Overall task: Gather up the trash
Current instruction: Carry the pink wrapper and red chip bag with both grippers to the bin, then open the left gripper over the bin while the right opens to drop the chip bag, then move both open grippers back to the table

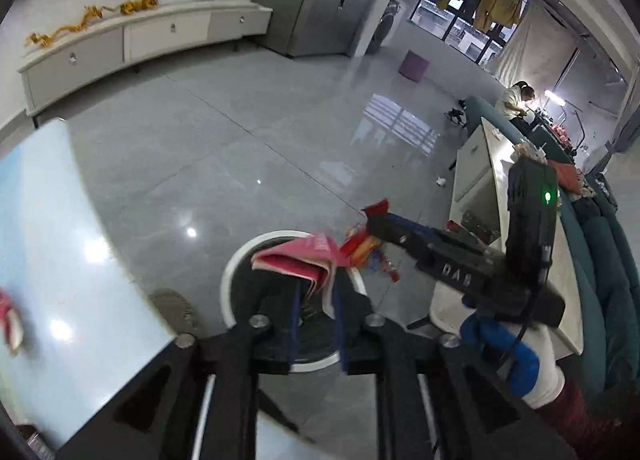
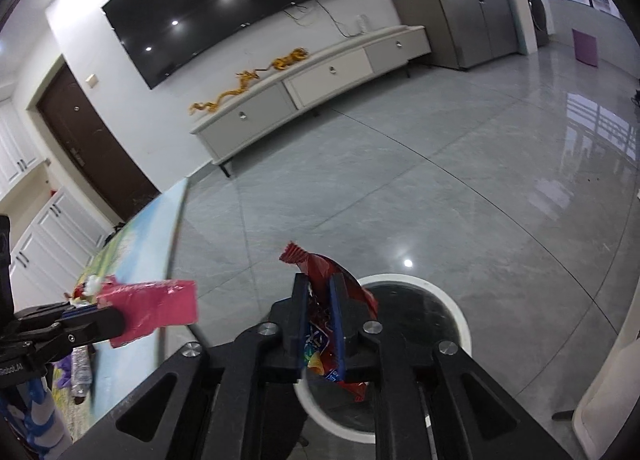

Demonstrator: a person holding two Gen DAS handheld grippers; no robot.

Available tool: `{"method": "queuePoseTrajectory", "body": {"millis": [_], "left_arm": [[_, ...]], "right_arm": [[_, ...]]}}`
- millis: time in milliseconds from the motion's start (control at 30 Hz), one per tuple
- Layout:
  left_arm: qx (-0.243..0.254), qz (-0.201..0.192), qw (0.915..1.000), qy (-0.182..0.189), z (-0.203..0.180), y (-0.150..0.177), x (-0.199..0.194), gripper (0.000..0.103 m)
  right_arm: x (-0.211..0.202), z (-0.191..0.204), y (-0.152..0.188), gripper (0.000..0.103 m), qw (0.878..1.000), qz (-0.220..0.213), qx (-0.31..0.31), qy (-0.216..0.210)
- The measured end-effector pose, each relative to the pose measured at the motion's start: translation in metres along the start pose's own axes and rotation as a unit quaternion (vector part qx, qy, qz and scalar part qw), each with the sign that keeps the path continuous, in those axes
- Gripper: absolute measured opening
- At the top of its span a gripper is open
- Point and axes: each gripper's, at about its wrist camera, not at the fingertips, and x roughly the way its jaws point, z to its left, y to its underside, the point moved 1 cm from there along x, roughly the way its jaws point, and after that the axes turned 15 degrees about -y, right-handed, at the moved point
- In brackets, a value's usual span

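Note:
My left gripper [image 1: 316, 288] is shut on a pink folded packet [image 1: 298, 260] and holds it over the white-rimmed round bin [image 1: 234, 280] on the floor. My right gripper [image 2: 318, 296] is shut on a red snack wrapper [image 2: 320, 266] above the same bin [image 2: 452, 304]. In the left wrist view the right gripper [image 1: 376, 220] comes in from the right with the wrapper [image 1: 360, 246] hanging from it. In the right wrist view the left gripper [image 2: 120, 320] enters from the left with the pink packet [image 2: 160, 306].
A table with a light blue picture top [image 1: 44, 228] stands on the left, with more red-and-white litter [image 1: 10, 320] on it. A white low table [image 1: 492, 180] and a teal sofa [image 1: 608, 280] are on the right. Grey tiled floor [image 2: 400, 180] stretches to a TV cabinet [image 2: 320, 80].

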Motion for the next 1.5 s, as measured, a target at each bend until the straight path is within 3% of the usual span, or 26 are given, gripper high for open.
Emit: {"method": "queuePoseTrajectory", "body": {"millis": [33,67,100,367,700,900,1033,1100,1233,1400,1500], "left_arm": [[-0.004,0.002,1.0,0.002,-0.001,-0.002,0.003,0.034],[-0.007,0.003,1.0,0.003,-0.001,-0.003,0.005,0.046],[-0.01,0.0,0.9999,0.005,0.0,-0.004,0.005,0.053],[-0.01,-0.025,0.9994,-0.022,0.011,0.004,-0.024,0.053],[-0.04,-0.083,0.9914,-0.093,0.066,0.047,-0.106,0.053],[-0.101,-0.118,0.9781,-0.139,0.125,0.095,-0.165,0.053],[-0.143,-0.132,0.9646,-0.178,0.168,0.135,-0.2,0.054],[-0.164,-0.135,0.9562,-0.201,0.189,0.155,-0.215,0.06],[-0.188,-0.137,0.9413,-0.245,0.222,0.197,-0.234,0.063],[-0.233,-0.12,0.9318,-0.251,0.26,0.242,-0.238,0.063],[-0.246,-0.108,0.9306,-0.249,0.272,0.252,-0.232,0.063]], "right_arm": [[0.0,-0.003,0.001,0.034,1.0,0.0,0.002,0.005],[-0.001,-0.006,0.001,0.036,1.0,-0.001,0.002,0.009],[-0.001,-0.007,0.001,0.036,1.0,0.0,0.0,0.013],[-0.009,0.003,-0.002,0.036,1.0,-0.008,-0.001,0.018],[-0.056,0.078,-0.017,0.036,0.997,-0.056,-0.052,-0.021],[-0.069,0.134,-0.025,0.041,0.992,-0.069,-0.099,-0.047],[-0.069,0.171,-0.023,0.043,0.987,-0.064,-0.13,-0.067],[-0.064,0.188,-0.021,0.046,0.985,-0.056,-0.146,-0.075],[-0.047,0.22,-0.017,0.048,0.981,-0.036,-0.169,-0.09],[-0.018,0.255,-0.006,0.056,0.976,-0.001,-0.19,-0.104],[0.005,0.272,0.007,0.058,0.974,0.027,-0.197,-0.113]]}}
